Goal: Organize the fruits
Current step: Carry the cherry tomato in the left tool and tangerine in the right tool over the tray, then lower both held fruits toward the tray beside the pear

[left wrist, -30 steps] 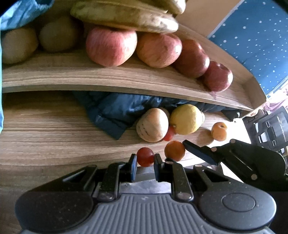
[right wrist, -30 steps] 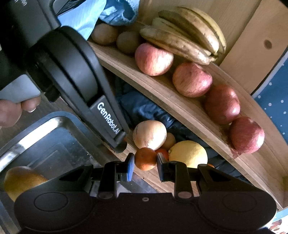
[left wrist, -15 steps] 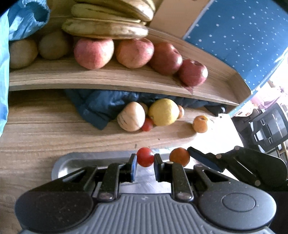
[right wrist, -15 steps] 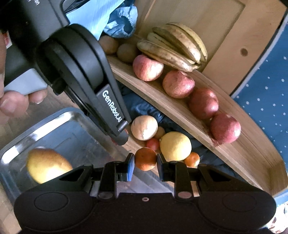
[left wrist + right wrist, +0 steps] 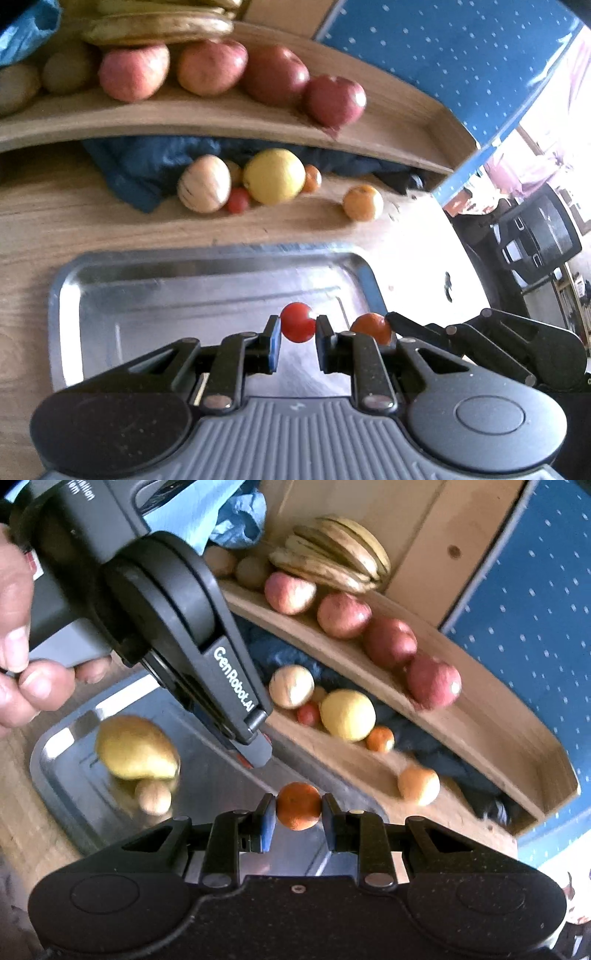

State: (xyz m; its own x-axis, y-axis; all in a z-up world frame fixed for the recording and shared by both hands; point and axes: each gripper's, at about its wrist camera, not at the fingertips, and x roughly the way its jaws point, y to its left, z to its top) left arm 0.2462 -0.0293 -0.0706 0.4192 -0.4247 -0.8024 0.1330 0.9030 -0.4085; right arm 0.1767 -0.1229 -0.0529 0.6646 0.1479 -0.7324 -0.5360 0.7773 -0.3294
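Note:
My left gripper [image 5: 297, 332] is shut on a small red tomato [image 5: 297, 326] above the metal tray [image 5: 155, 280]. My right gripper [image 5: 298, 814] is shut on a small orange [image 5: 298, 810] over the tray's near edge [image 5: 55, 786]; the orange also shows in the left wrist view [image 5: 372, 328]. In the tray lie a yellow mango [image 5: 136, 747] and a small tan fruit [image 5: 153, 795]. On the table behind the tray sit a striped pale melon [image 5: 204, 188], a lemon [image 5: 274, 176], a red tomato [image 5: 238, 200] and two oranges [image 5: 362, 203].
A wooden shelf [image 5: 221, 122] behind holds several red apples [image 5: 334, 99], bananas [image 5: 332, 566] and kiwis [image 5: 64, 72]. A dark blue cloth [image 5: 147, 166] lies under it. A blue dotted wall [image 5: 443, 48] stands at the right. A hand [image 5: 22, 672] holds the left gripper.
Both grippers have pulled back from the fruit pile with their fruits and now hang over the tray. The mango in the tray has come into full view.

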